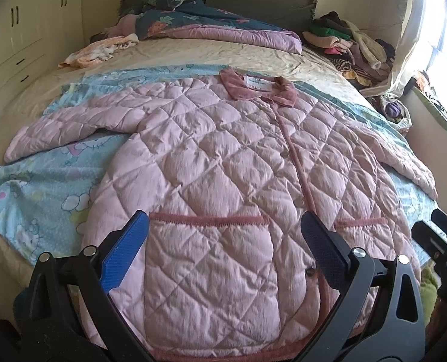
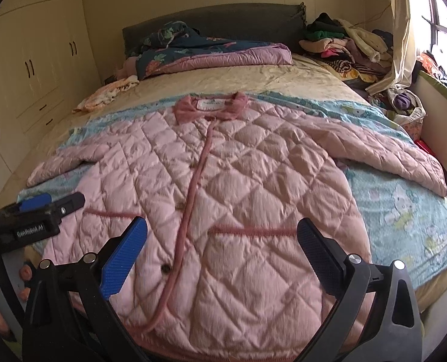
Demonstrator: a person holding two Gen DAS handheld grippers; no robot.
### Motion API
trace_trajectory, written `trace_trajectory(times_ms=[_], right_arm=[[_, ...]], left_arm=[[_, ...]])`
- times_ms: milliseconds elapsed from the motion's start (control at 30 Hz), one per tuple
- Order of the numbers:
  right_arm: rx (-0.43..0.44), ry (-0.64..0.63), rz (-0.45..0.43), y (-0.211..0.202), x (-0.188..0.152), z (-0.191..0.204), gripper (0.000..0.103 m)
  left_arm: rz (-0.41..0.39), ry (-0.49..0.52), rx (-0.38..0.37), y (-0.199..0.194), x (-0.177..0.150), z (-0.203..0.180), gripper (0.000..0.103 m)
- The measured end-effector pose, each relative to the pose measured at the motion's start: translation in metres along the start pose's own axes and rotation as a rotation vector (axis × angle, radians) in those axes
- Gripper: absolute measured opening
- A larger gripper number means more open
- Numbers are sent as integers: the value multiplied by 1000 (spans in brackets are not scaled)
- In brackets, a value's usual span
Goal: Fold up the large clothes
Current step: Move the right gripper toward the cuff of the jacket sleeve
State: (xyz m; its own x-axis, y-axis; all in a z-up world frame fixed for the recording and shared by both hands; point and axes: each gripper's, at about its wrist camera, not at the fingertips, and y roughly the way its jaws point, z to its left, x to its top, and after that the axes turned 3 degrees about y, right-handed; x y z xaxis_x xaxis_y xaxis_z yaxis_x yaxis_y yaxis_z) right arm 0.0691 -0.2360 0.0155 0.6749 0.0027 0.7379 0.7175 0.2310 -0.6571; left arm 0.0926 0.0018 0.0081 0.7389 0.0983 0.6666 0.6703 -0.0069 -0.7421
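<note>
pink quilted button-up jacket (image 1: 223, 163) flat on bed | both tools gaping, empty: left tool (image 1: 223, 250), right tool (image 2: 223, 253) | I'd pinch a sleeve cuff first, fold inward

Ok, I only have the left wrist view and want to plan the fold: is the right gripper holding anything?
Observer: No. The right gripper has its jaws wide open and empty, over the right-hand pocket of the pink jacket.
Operator: And where does my left gripper sit from outside?
Observer: The left gripper is at the jacket's left edge, level with the left-hand pocket trim.
</note>
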Motion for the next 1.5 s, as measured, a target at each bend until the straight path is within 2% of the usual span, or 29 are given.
trace_trajectory(times_ms=[500, 1000, 1500], right_arm=[[11, 46, -27, 16, 48, -10, 99], [-2, 104, -68, 30, 92, -36, 99], [-98, 203, -106, 51, 129, -95, 99]], left_arm=[[2, -19, -14, 20, 43, -3, 95], [-11, -16, -37, 41, 93, -25, 95], [-8, 26, -43, 78, 142, -66, 95]])
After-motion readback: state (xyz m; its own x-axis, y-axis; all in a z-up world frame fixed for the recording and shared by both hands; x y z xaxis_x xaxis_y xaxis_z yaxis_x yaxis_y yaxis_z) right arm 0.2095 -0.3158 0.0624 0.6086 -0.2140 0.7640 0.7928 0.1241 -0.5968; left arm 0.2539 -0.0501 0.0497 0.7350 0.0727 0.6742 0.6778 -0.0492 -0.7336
